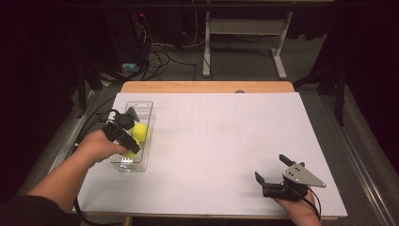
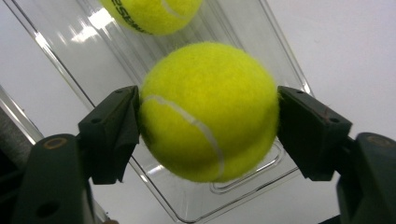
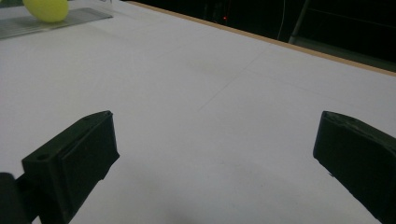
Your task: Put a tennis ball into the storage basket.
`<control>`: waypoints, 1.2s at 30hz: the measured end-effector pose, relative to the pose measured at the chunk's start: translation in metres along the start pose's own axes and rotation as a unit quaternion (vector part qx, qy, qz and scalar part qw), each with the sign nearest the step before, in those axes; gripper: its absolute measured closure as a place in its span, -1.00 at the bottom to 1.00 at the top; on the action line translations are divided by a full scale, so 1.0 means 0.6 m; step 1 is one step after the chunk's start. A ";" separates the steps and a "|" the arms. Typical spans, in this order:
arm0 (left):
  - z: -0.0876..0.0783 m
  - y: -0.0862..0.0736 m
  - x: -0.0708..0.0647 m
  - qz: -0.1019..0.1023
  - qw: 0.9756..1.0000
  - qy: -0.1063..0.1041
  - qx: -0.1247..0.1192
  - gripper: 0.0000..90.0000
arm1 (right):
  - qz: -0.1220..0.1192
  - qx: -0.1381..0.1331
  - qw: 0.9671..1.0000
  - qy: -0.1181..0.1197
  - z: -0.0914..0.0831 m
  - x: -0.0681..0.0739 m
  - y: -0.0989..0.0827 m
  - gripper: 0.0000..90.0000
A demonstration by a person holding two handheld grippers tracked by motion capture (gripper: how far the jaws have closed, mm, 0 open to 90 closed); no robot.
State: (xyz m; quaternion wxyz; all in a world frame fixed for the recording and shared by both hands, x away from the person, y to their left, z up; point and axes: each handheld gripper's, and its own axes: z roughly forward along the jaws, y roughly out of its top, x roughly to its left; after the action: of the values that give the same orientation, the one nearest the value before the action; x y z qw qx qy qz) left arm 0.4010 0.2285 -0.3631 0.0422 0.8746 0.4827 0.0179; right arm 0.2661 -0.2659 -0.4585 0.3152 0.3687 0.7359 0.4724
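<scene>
Left gripper (image 2: 208, 116) clamped on tennis ball (image 2: 208, 112) above clear tray (image 2: 261, 60); second ball (image 2: 149, 14) beyond fingers, inside. Right gripper (image 3: 210, 163) agape, empty. Direction undeterminable.

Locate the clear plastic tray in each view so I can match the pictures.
High view: the clear plastic tray lies at the table's left side, partly under the left gripper.
Left gripper view: it runs diagonally behind the gripped tennis ball.
Right gripper view: its edge sits in the top left corner.
Shared landmark: the second tennis ball lying in the tray.
</scene>
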 end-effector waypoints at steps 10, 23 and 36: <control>-0.012 0.011 -0.025 0.020 1.000 -0.011 -0.007 -0.99 | 0.000 0.000 1.000 0.000 0.001 0.001 0.000 -1.00; 0.008 0.058 -0.099 0.064 0.997 -0.032 -0.016 -0.99 | 0.000 -0.001 1.000 0.000 0.000 0.000 0.000 -1.00; 0.068 0.080 -0.183 0.113 0.992 -0.034 -0.042 -0.99 | 0.000 -0.004 1.000 0.001 -0.002 -0.002 0.001 -1.00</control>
State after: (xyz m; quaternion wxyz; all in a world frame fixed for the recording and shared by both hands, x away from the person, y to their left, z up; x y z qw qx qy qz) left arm 0.3859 0.1079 -0.3985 0.0928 0.9212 0.3775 0.0131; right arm 0.2656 -0.2673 -0.4572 0.3163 0.3669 0.7343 0.4756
